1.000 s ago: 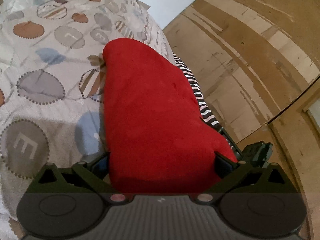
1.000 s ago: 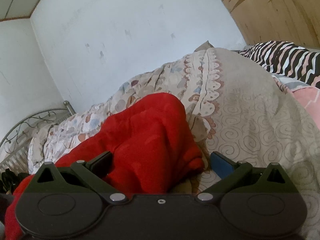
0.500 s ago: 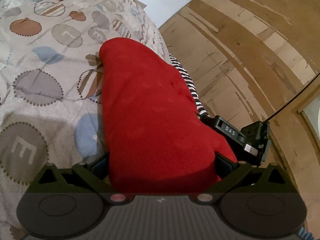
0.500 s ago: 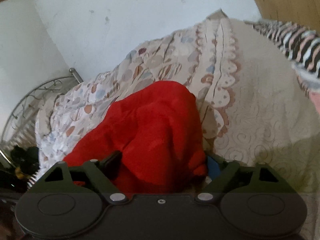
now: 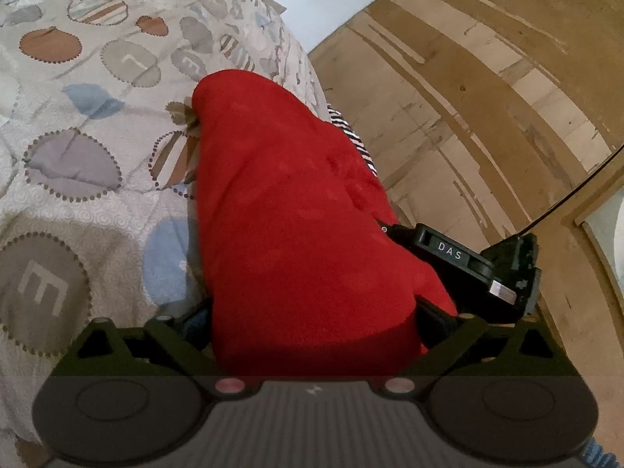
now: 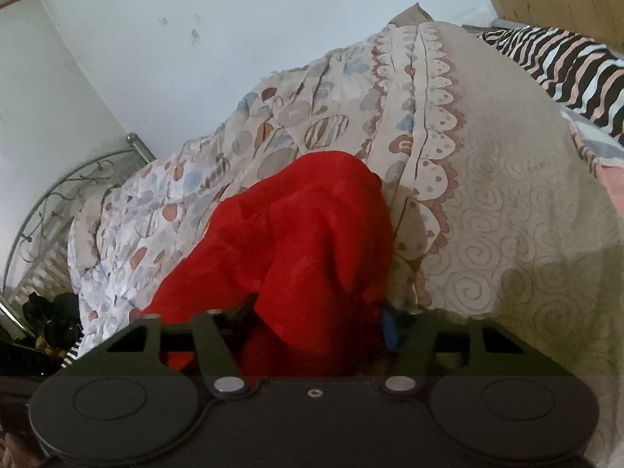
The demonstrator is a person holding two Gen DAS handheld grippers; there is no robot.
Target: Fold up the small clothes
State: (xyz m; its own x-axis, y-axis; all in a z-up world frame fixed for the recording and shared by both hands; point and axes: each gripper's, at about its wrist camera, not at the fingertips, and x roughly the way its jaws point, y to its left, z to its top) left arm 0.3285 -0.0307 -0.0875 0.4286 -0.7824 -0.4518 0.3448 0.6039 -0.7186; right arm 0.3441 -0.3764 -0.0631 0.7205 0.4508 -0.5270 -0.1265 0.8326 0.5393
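A: Where's the soft red fleece garment (image 5: 300, 214)?
B: Lifted above the patterned quilted bedspread (image 5: 78, 163), left gripper (image 5: 312, 323) and right gripper (image 6: 316, 319) both clamped on it
A: Advice?
B: Keep both held edges level, lower evenly onto the bed

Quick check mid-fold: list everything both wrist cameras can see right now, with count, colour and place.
Garment: one, red, lying on the bed, gripped at both ends.
Quilt: one, beige with coloured ovals, covering the bed.
Striped cloth: one, black, white and pink, at the bed's far edge.
Wooden panel: brown, beside the bed.
Wall: white, behind the bed.
Bed rail: metal, grey, far left in the right view.
Left tongs: black, shut on the garment.
Right tongs: black, shut on the garment.
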